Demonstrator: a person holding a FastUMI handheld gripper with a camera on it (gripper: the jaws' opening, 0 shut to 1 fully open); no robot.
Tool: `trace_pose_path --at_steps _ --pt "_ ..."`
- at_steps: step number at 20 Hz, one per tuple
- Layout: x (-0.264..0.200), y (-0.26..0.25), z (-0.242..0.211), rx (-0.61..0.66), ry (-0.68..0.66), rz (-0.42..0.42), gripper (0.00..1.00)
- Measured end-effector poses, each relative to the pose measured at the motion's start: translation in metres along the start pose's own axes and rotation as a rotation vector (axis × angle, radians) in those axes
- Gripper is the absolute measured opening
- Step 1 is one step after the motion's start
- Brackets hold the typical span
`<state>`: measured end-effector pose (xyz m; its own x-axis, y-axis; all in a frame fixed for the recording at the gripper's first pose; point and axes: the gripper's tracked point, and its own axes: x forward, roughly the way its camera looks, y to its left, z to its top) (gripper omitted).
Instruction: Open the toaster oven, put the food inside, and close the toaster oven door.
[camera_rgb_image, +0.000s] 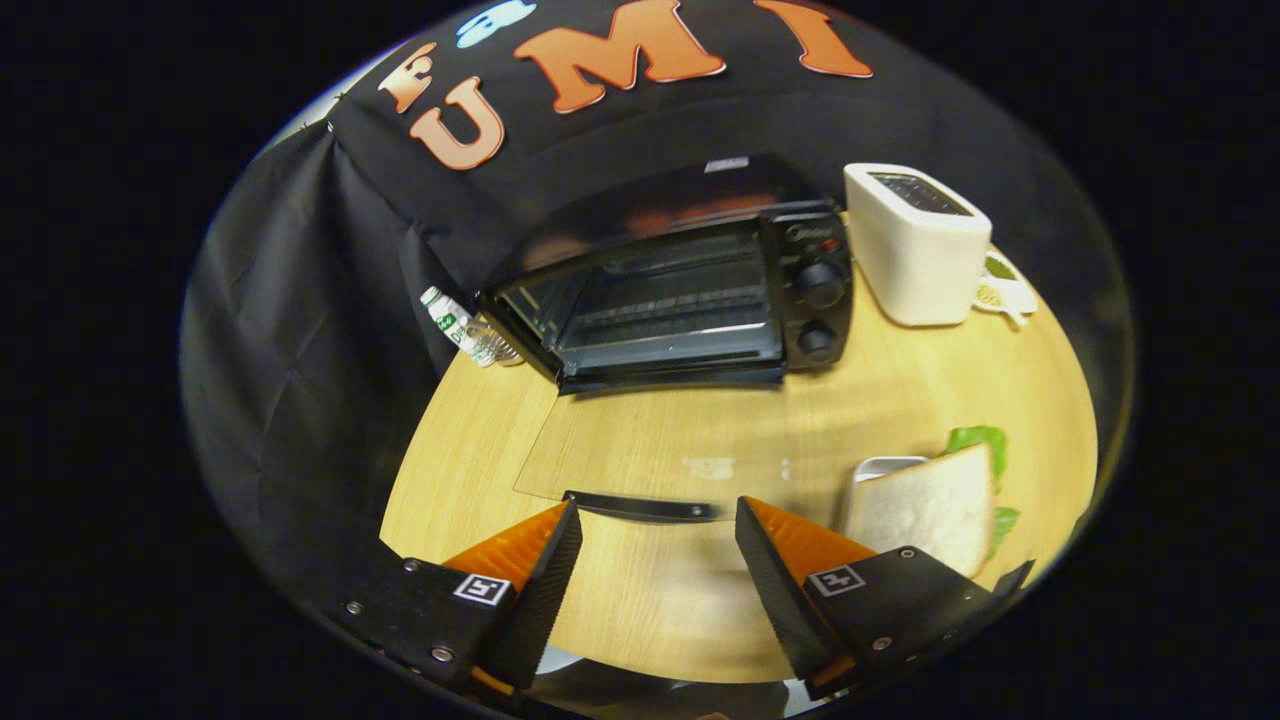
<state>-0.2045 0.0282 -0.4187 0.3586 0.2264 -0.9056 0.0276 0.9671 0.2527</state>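
The toaster oven (690, 290) door (650, 450) is lying open — the gripper (655, 540), fingers spread and empty, is hovering over the handle (640, 508), with the bread (925, 505) waiting beside the oven — loading and closing remain.

Fisheye on the hand-held gripper (658, 520) — high, tilted down over the table (660, 600), toaster oven (680, 290) well beyond.

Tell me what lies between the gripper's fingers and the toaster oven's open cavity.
In the gripper view, the open gripper sits just short of the toaster oven. Between them lies its glass door, folded flat over the wooden table, handle nearest the fingers.
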Motion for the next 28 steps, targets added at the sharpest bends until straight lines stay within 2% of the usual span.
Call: trace_pose_path --at_steps 1,5,8,13,16,18,20,23,25,27,28 --pt "-0.012 -0.016 0.008 0.002 -0.016 -0.02 0.96" --pt "-0.043 -0.093 0.025 0.011 -0.049 -0.125 0.96" --pt "-0.047 -0.142 0.013 0.021 0.003 -0.186 0.96" --pt "-0.023 -0.177 -0.021 0.076 0.143 -0.145 0.97" --pt "0.001 -0.176 -0.033 0.163 0.231 -0.021 0.96" --pt "0.013 -0.175 -0.035 0.236 0.293 0.047 0.89" --pt "0.024 -0.181 -0.041 0.264 0.357 0.064 0.79" --pt "0.028 -0.172 -0.045 0.398 0.432 0.119 0.55" --pt "0.024 -0.168 -0.041 0.478 0.448 0.135 0.44" --pt "0.017 -0.165 -0.036 0.474 0.425 0.125 0.37" --pt "0.01 -0.159 -0.033 0.468 0.418 0.126 0.37"
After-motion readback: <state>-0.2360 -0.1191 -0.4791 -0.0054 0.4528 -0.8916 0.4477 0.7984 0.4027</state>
